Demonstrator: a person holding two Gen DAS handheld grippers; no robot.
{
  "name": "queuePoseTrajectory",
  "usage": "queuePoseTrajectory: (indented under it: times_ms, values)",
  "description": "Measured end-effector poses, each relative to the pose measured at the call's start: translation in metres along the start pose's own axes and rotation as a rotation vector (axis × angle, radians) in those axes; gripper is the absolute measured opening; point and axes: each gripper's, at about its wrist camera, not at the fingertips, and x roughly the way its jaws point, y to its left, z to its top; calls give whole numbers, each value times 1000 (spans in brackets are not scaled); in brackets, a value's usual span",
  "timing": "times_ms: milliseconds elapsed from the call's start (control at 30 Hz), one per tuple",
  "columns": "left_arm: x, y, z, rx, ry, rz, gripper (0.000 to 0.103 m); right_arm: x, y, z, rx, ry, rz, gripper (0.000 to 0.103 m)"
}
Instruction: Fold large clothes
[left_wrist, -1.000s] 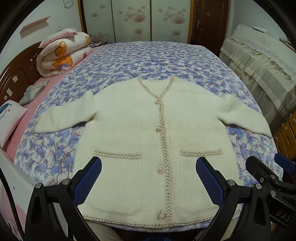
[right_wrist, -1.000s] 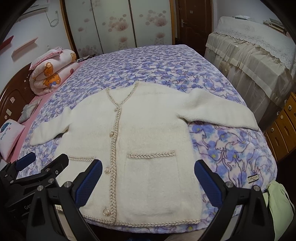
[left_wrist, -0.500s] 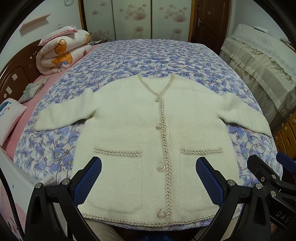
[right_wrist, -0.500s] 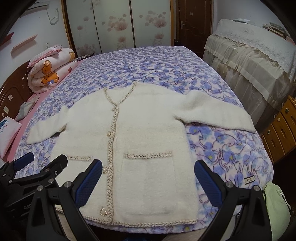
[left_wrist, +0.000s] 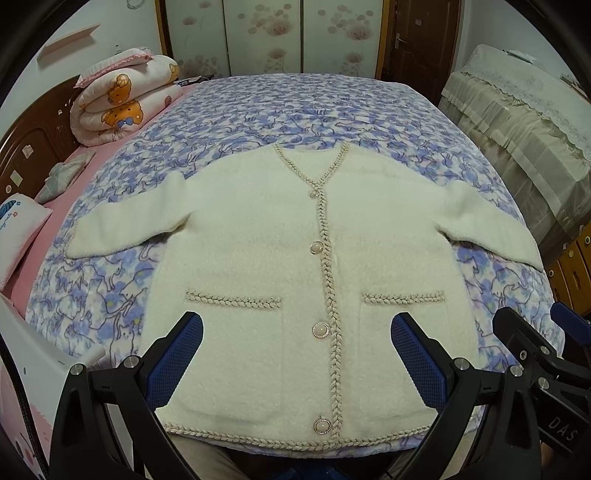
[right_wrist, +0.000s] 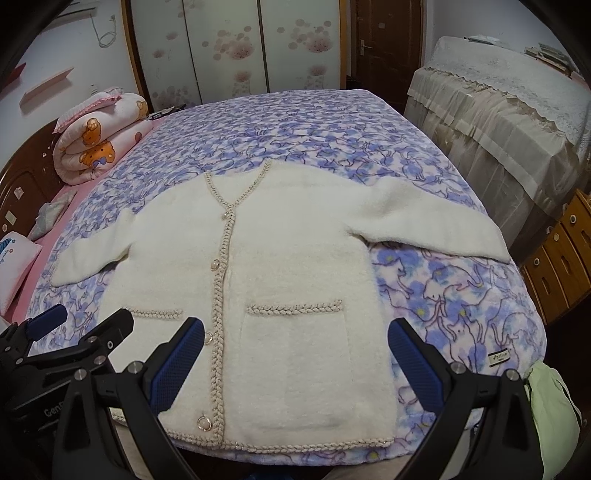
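Both wrist views look from the bed's (left_wrist: 295, 110) foot towards its far end, sharing the cardigan (left_wrist: 277, 266).

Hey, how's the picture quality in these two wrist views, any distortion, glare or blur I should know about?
Left wrist view: strong fisheye bending, the bed bulges like a dome, corners vignette black; the cream cardigan is sharp, evenly lit, no glare. Right wrist view: same barrel distortion, wardrobe doors curve; light is soft and dim, with only faint shadow under the cardigan's sleeve.
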Motion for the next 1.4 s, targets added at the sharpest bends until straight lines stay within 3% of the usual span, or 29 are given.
queuePoseTrajectory:
  times_ms: [333, 1400]
  values:
    - [0, -8, 0, 15, 3, -11, 101, 6, -11, -3, 21, 16, 31, 95]
    - [-6, -39, 10, 63, -24, -25, 101, -6, -43, 0, 46, -26, 122, 93]
